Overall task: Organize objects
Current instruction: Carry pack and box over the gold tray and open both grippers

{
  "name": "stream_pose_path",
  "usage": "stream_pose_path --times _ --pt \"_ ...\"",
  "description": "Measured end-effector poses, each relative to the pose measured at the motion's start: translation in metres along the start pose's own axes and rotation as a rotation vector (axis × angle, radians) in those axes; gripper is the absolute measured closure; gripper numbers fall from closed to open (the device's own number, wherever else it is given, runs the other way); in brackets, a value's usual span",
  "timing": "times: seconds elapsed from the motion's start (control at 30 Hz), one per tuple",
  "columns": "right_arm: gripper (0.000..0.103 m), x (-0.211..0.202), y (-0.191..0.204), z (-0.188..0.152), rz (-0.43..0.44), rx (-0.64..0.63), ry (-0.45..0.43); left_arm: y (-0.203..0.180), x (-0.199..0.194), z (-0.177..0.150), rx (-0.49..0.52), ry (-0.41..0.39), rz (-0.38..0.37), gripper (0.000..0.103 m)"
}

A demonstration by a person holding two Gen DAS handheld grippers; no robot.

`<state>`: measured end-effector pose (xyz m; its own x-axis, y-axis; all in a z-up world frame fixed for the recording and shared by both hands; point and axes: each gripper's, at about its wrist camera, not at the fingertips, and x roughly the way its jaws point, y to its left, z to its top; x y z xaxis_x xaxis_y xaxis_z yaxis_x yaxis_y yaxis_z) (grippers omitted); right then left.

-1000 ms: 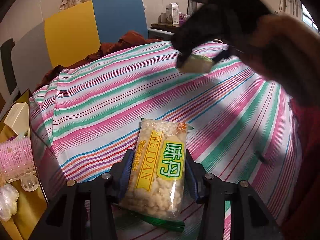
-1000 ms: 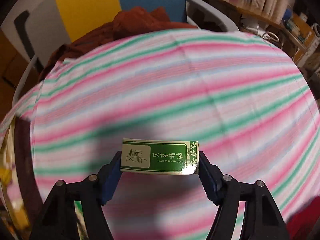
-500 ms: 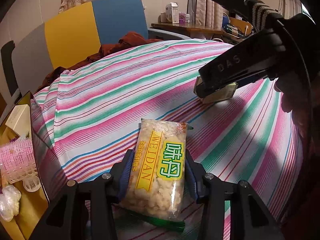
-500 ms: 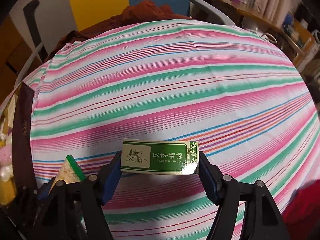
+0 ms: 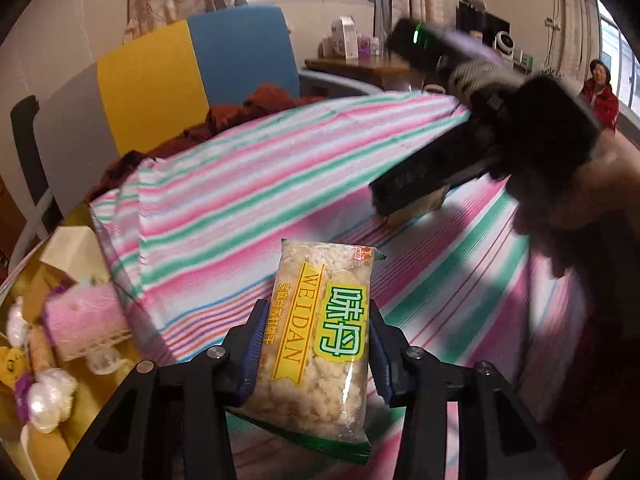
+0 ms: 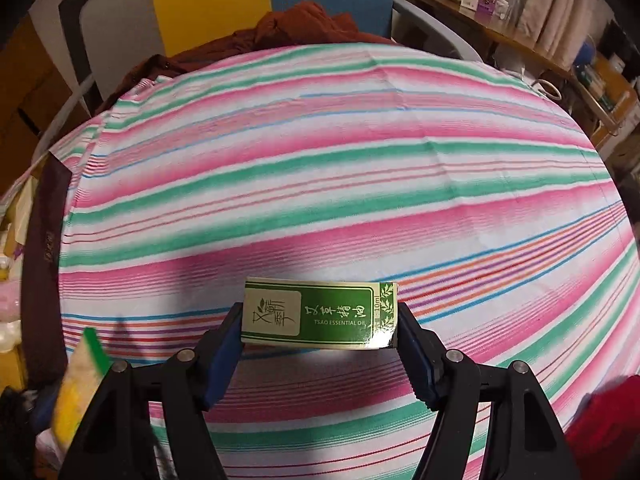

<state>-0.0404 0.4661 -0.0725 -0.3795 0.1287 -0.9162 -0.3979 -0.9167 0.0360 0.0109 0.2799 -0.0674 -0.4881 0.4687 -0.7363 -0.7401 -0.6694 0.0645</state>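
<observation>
The left gripper (image 5: 316, 344) clamps a snack packet (image 5: 320, 340) above the striped cloth (image 5: 248, 200); the right gripper (image 6: 320, 334) grips a green box (image 6: 320, 312). Since earlier, the left view has swung toward the yellow bin (image 5: 52, 436).

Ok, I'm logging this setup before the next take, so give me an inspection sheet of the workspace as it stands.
Surface: striped cloth, bare of items in the right wrist view.
Job's things: Weidan snack packet; Tsao essential oil box.
Clutter: yellow box at left, holding a pink hair roller and white bits.
Grippers: left claw shut on the packet; right claw shut on the oil box.
Cables: nothing seen.
Surroundings: yellow and blue chair, brown garment, shelf, window, a bystander far right.
</observation>
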Motion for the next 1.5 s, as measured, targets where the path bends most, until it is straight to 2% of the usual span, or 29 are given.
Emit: stream_pose_path --times 0.27,0.6,0.9,1.03,1.23,1.37,1.5 --pt "0.031 -0.002 0.013 -0.003 0.022 -0.053 -0.011 0.013 -0.057 0.009 -0.058 -0.089 0.016 0.057" --pt "0.031 -0.004 0.040 -0.010 0.051 -0.159 -0.029 0.054 -0.100 -0.002 -0.154 -0.129 0.115 0.057" --pt "0.031 -0.007 0.063 -0.023 0.080 -0.185 0.008 0.098 -0.120 -0.025 -0.255 -0.129 0.159 0.057" --pt "0.031 -0.030 0.078 -0.025 0.141 -0.161 -0.034 0.121 -0.127 -0.039 -0.319 -0.127 0.168 0.057" --pt "0.031 -0.082 0.120 -0.036 0.248 -0.217 -0.150 0.173 -0.144 -0.068 -0.463 -0.124 0.217 0.057" --pt "0.031 -0.107 0.161 -0.046 0.347 -0.291 -0.209 0.205 -0.155 -0.089 -0.556 -0.117 0.260 0.057" --pt "0.031 -0.114 0.206 -0.061 0.422 -0.367 -0.224 0.231 -0.159 -0.104 -0.630 -0.106 0.282 0.057"
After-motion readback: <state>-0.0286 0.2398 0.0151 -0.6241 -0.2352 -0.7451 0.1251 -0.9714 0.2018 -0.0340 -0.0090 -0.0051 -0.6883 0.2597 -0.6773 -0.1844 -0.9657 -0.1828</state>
